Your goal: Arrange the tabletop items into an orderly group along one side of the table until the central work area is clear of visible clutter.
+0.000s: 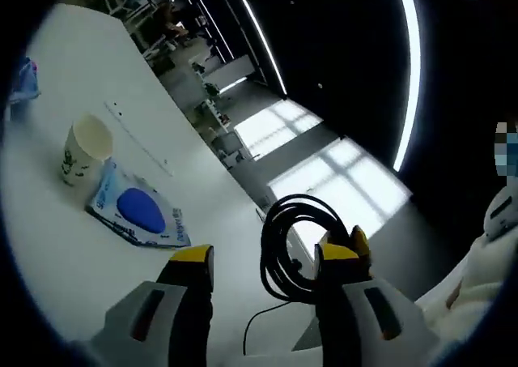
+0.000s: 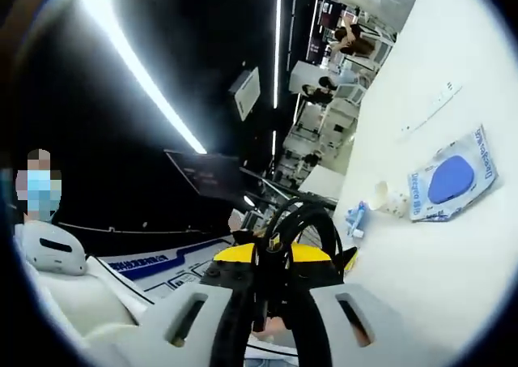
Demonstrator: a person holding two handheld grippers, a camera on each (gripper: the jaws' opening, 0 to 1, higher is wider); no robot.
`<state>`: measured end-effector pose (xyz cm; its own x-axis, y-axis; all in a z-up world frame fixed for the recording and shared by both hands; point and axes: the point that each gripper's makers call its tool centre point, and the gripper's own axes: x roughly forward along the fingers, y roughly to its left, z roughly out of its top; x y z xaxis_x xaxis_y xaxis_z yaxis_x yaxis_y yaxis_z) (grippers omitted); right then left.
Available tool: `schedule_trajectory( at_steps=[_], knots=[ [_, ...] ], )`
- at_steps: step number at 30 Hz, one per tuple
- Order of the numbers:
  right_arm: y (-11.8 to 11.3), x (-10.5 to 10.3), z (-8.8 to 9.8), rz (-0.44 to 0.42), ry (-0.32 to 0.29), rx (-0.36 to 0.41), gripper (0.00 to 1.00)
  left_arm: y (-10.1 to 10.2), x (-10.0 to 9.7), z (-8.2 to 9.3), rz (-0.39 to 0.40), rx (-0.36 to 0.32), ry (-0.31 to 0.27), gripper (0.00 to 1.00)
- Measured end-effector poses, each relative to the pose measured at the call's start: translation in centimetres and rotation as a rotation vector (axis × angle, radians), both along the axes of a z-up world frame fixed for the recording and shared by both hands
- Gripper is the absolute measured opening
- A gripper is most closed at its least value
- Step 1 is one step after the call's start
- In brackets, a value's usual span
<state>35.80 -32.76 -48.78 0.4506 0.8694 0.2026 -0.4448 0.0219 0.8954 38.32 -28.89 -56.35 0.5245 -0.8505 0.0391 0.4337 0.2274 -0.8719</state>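
Right gripper view: right gripper (image 2: 273, 258) clamps cable coil (image 2: 301, 221)

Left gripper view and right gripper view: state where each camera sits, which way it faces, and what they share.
Left gripper view: rides the left claw, rolled, looking across the white table at a paper cup, a blue-and-white packet and a coiled black cable; its yellow-tipped jaws stand apart.
Right gripper view: rides the right claw, rolled, jaws closed on the cable, table at right.
Shared: cable, cup, packet, table.
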Motion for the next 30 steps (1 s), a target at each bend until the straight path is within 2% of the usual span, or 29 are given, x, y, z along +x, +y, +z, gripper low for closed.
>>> schedule_trajectory(
  at_steps=[1,3,5,6,10,14,22,25,28,30],
  knots=[
    [0.1,-0.4,0.6,0.020,-0.015,0.025,0.11,-0.2,-0.4,0.2,-0.042,-0.030,0.014,0.50],
    [0.2,-0.8,1.4,0.040,-0.035,0.057,0.11,-0.9,-1.0,0.1,-0.092,-0.026,0.011,0.51],
    [0.3,-0.9,1.6,0.040,-0.044,0.063,0.11,-1.4,-1.7,1.1,-0.125,-0.085,0.025,0.51],
    [0.3,-0.9,1.5,0.038,-0.040,0.066,0.11,-1.4,-1.8,1.4,-0.130,-0.096,0.027,0.47],
    [0.2,-0.8,0.9,0.028,-0.024,0.060,0.11,-1.0,-2.0,2.3,-0.144,-0.131,-0.005,0.12],
    [0.0,-0.8,0.7,0.019,-0.014,0.059,0.11,-0.7,-1.9,1.7,-0.154,-0.118,0.016,0.09],
    [-1.0,0.1,-1.1,-0.053,0.013,-0.032,0.12,0.0,-1.9,0.7,-0.153,-0.054,0.015,0.04],
    [-1.7,0.5,-2.6,-0.092,0.033,-0.110,0.12,0.0,-1.9,0.5,-0.156,-0.028,0.017,0.03],
    [-1.9,0.5,-3.5,-0.103,0.046,-0.149,0.12,-0.1,-2.0,0.0,-0.156,-0.005,0.036,0.02],
    [-2.4,0.7,-5.1,-0.124,0.064,-0.235,0.12,-0.1,-2.0,-0.6,-0.159,0.026,0.048,0.01]
  ],
)
